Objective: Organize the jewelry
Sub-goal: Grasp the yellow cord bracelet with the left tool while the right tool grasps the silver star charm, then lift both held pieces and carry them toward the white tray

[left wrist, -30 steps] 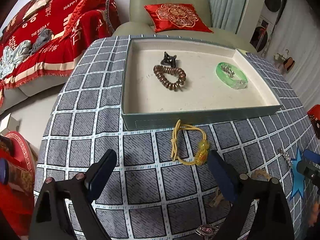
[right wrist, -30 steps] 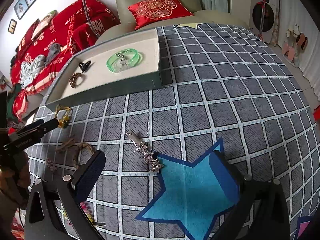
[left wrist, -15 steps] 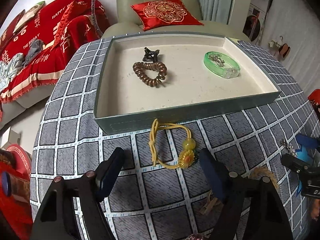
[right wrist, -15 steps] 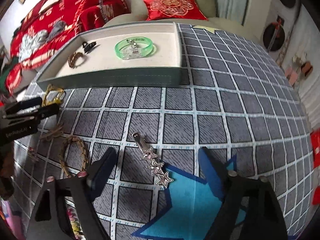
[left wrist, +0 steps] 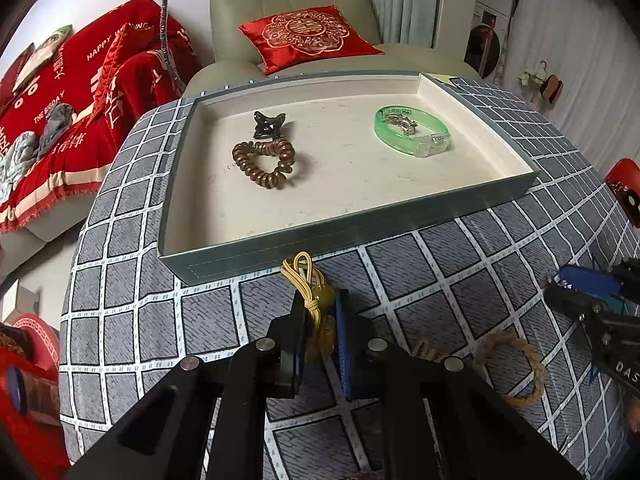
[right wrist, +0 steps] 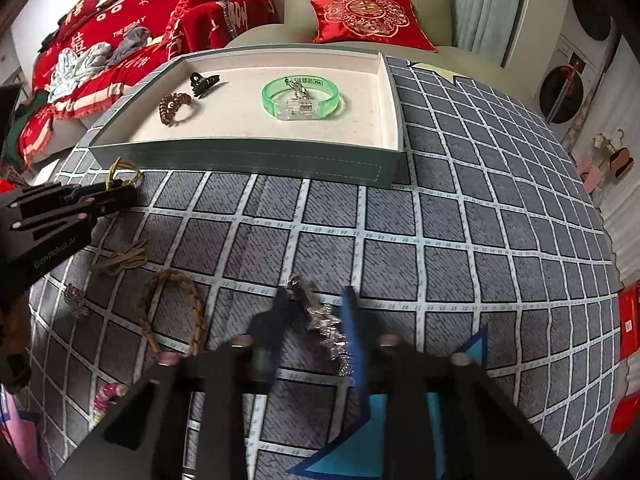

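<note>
Both grippers on jewelry!
Left gripper (left wrist: 320, 312) clenched on yellow bracelet (left wrist: 310, 284); right gripper (right wrist: 316, 312) closing around silver clip (right wrist: 320, 320).

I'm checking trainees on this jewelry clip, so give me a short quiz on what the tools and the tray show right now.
1. True or false: the green bangle lies inside the tray.
2. What is the left tool shut on? A: brown spiral hair tie. B: yellow cord bracelet. C: black claw clip.
3. Short answer: what sits between the fingers of the right tool?

Key: 1 true. 2 B. 3 the silver star clip; the jaws are closing on it.
</note>
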Action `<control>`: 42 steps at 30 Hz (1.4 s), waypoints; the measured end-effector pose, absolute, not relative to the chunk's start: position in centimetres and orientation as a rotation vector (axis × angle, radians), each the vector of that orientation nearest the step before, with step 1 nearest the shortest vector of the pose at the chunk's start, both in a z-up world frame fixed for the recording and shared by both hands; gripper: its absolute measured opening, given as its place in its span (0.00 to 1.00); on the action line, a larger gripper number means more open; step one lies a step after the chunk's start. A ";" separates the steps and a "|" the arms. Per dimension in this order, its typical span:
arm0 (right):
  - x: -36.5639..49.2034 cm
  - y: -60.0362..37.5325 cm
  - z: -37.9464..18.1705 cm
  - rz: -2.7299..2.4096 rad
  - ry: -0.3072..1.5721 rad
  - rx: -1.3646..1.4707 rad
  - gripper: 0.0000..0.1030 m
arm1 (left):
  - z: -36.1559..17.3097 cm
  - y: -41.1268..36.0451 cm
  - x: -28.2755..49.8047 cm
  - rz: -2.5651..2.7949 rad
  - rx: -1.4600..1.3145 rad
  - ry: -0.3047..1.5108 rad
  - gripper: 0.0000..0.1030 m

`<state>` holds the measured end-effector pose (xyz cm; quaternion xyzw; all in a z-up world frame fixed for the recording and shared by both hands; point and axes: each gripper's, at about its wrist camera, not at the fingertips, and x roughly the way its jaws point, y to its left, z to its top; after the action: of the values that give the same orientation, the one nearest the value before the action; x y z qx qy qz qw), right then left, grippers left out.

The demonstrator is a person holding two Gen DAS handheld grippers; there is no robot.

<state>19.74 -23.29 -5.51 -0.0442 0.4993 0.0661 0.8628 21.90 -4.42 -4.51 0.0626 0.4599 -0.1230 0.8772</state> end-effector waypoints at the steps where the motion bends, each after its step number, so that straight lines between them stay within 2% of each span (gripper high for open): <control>1: 19.7 -23.2 -5.5 0.130 1.044 -0.094 0.16 | -4.5 -4.4 21.8 -0.255 0.126 0.961 0.29; 6: 19.2 -23.1 -5.2 0.122 1.028 -0.065 0.15 | -3.6 -3.8 21.1 -0.255 0.095 0.952 0.29; 8: 19.0 -23.3 -4.7 0.119 1.016 -0.040 0.11 | -3.0 -3.5 20.6 -0.256 0.096 0.937 0.29; 30: 18.9 -23.6 -0.4 0.157 0.926 0.120 0.11 | 2.9 -2.8 18.6 -0.311 0.063 0.818 0.29; 42: 20.9 -23.5 2.2 0.188 0.877 0.178 0.11 | 4.3 -1.4 21.3 -0.313 -0.002 0.801 0.29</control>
<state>20.91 -23.46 2.17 0.0857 0.4236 0.0907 0.8972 21.25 -1.39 4.28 -0.0010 0.3881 -0.1518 0.9090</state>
